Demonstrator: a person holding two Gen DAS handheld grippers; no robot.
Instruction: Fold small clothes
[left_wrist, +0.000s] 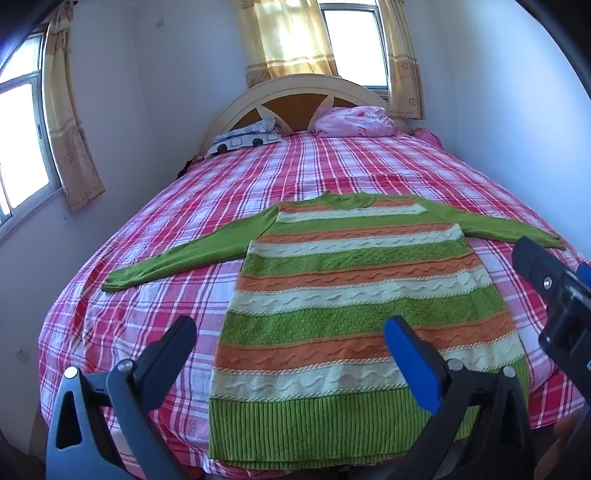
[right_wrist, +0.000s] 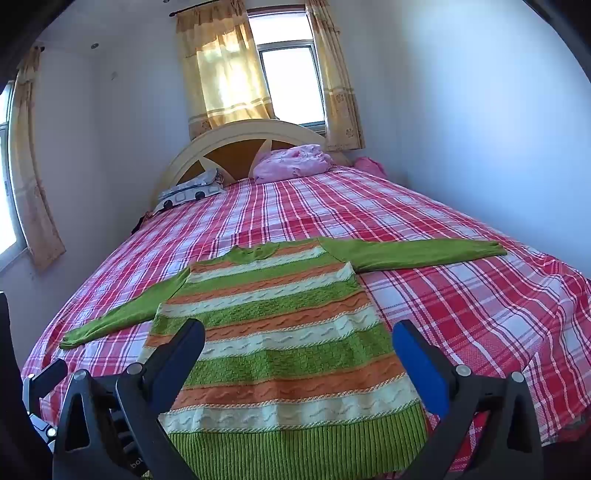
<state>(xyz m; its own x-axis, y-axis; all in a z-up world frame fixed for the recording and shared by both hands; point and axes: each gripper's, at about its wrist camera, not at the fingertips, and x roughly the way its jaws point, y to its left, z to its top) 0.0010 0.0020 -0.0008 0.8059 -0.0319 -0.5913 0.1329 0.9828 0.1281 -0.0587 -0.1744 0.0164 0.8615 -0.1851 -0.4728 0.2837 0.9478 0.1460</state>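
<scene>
The sweater (left_wrist: 354, 295) is lying flat on the bed (left_wrist: 147, 229), fully spread and unfolded. It is knitted, showing green, orange and cream bands across the body, some with a wavy cable pattern, and a ribbed green hem (left_wrist: 314, 428) sitting at the near edge of the bed. The collar (right_wrist: 258, 253) is pointing toward the headboard. Both plain green sleeves are stretching straight out to the sides, one sleeve (left_wrist: 184, 254) angling slightly back toward the hem, the other (right_wrist: 428, 253) running nearly level.
</scene>
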